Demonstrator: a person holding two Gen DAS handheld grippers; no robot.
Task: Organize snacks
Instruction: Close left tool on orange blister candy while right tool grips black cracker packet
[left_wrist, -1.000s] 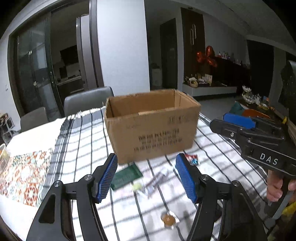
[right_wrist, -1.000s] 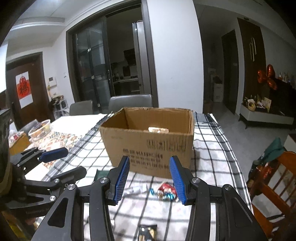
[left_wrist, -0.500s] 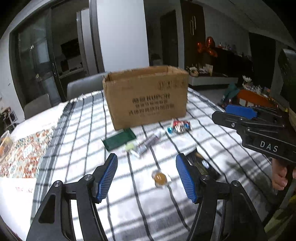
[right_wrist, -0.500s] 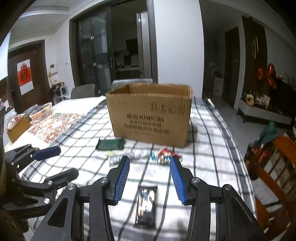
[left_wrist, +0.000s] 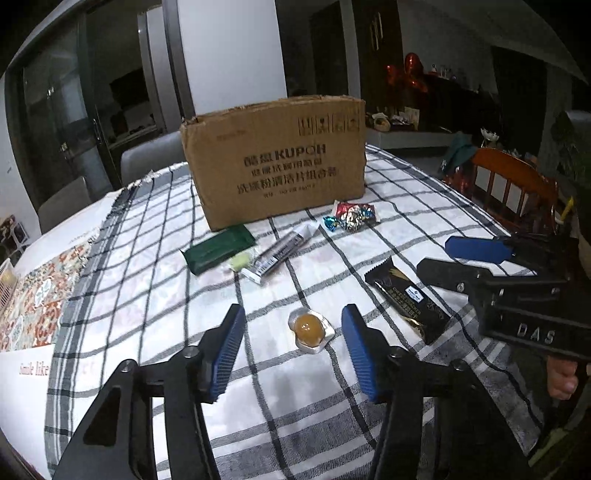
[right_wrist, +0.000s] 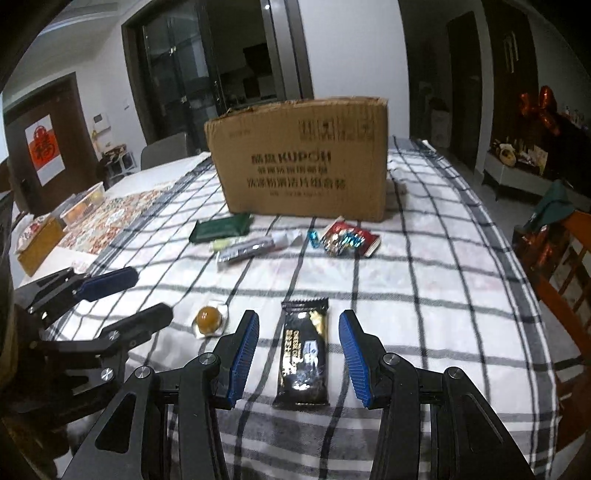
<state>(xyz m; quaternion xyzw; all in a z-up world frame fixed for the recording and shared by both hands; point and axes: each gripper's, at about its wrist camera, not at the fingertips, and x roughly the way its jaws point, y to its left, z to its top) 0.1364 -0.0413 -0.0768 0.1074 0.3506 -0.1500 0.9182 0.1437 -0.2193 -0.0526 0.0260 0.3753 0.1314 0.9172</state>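
A brown cardboard box (left_wrist: 275, 158) (right_wrist: 303, 158) stands at the far side of the checked tablecloth. In front of it lie a green packet (left_wrist: 218, 249), a silver stick pack (left_wrist: 280, 251) and a cluster of foil candies (left_wrist: 351, 216). My left gripper (left_wrist: 291, 328) hovers over a small jelly cup (left_wrist: 309, 330) (right_wrist: 209, 317); its jaws are closing and the pads stand clear of the cup. My right gripper (right_wrist: 297, 332) is open on either side of a black snack bar (right_wrist: 303, 347) (left_wrist: 406, 299), not touching it.
A patterned placemat (left_wrist: 33, 291) and small baskets (right_wrist: 79, 206) lie at the left. An orange wooden chair (left_wrist: 513, 181) stands off the table's right edge. Grey chairs (left_wrist: 151, 158) stand behind the box.
Both grippers have come down and nearer the table, so the box now shows side-on. The left jaws have narrowed around the jelly cup. The black bar has come between the right jaws.
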